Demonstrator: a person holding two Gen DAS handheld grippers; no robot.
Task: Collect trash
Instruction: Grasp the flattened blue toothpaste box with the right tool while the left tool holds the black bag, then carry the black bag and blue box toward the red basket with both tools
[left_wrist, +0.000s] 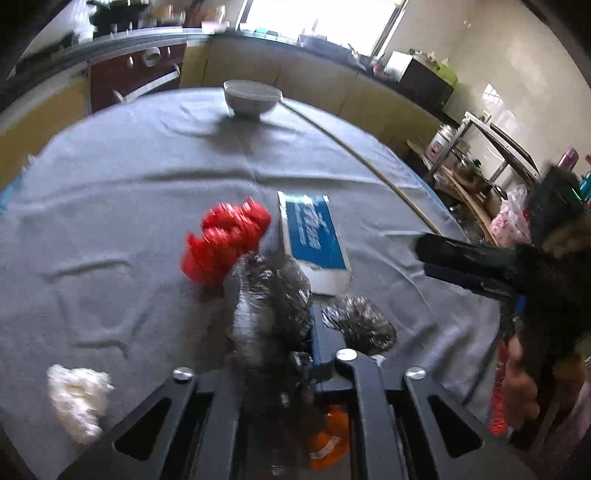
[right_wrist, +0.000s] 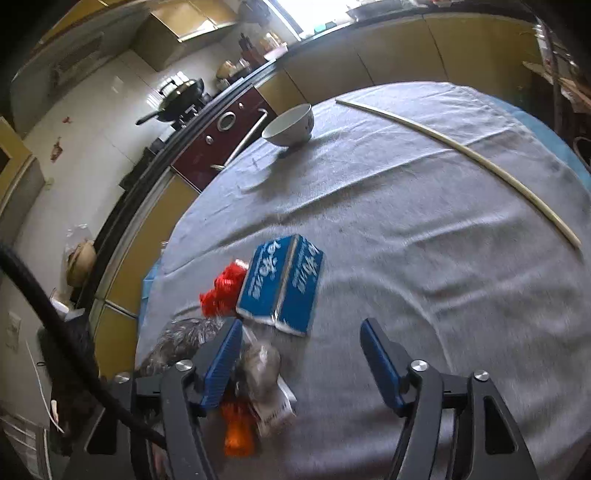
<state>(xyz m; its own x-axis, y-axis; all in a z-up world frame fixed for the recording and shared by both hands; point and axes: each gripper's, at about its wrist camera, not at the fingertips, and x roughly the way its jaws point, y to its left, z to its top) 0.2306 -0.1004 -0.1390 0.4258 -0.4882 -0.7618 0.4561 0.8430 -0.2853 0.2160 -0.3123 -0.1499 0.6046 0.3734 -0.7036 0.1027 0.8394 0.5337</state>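
Note:
In the left wrist view my left gripper (left_wrist: 295, 328) is shut on a crumpled clear plastic wrapper (left_wrist: 266, 299), which hides one finger. A second crumpled wrapper (left_wrist: 360, 325) lies just to its right. Ahead on the grey cloth are a red crumpled bag (left_wrist: 229, 240) and a blue box (left_wrist: 314, 236). My right gripper (left_wrist: 461, 262) reaches in from the right. In the right wrist view the right gripper (right_wrist: 303, 350) stands open over bare cloth. The blue box (right_wrist: 284, 284) is just ahead of it, and a clear wrapper (right_wrist: 258, 365) lies beside its left finger.
A white tissue wad (left_wrist: 79, 398) lies at the near left. An orange wrapper (left_wrist: 328, 439) lies under my left gripper. A white bowl (left_wrist: 253, 98) stands at the far edge, and a thin pale stick (right_wrist: 461, 147) lies on the right. Kitchen cabinets ring the table.

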